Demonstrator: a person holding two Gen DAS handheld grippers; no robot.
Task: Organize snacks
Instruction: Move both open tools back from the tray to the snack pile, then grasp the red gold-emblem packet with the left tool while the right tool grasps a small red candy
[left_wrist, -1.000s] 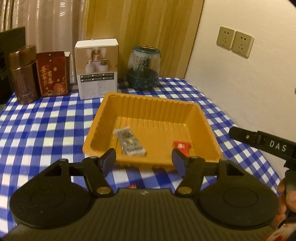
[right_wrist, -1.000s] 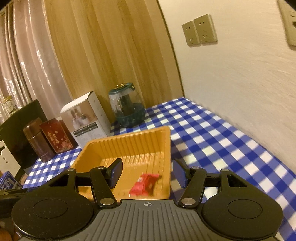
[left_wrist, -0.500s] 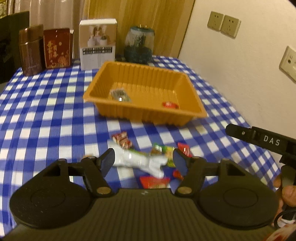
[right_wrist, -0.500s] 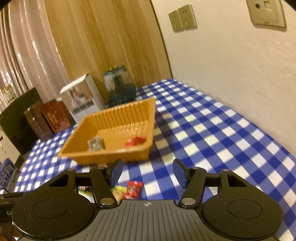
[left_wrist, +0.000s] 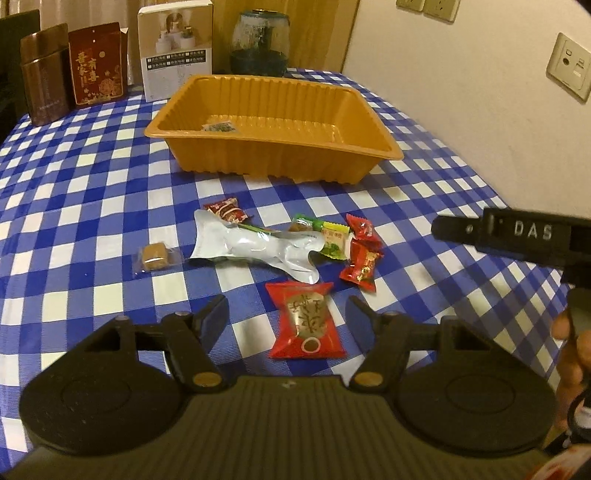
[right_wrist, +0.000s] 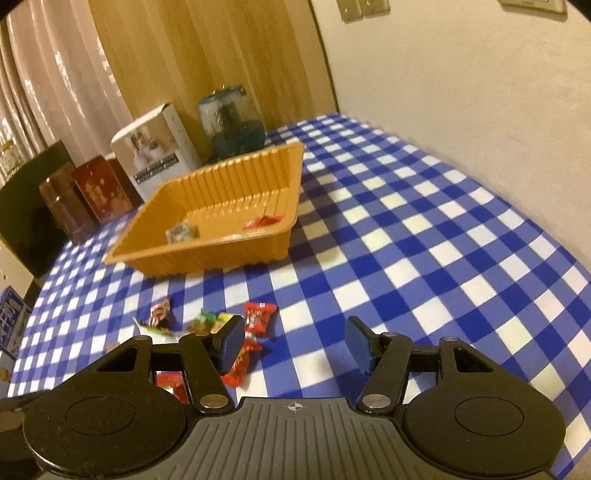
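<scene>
Ribbed orange plastic tray (left_wrist: 273, 147) sits upper centre on the blue-and-white checked tabletop (left_wrist: 74, 206); wrapped snacks lie mid-frame before it, a large red sachet (left_wrist: 306, 320) nearest. Left gripper (left_wrist: 287, 319) and right gripper (right_wrist: 294, 345) fingers stand apart, holding nothing

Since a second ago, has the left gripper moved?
Yes. The left gripper pulled back from the orange tray, which now sits farther up the view, and hangs open over the loose snacks.

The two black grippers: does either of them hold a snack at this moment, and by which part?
Nothing is held. The left gripper is open above the large red snack packet; the right gripper is open over the checked tablecloth.
</scene>
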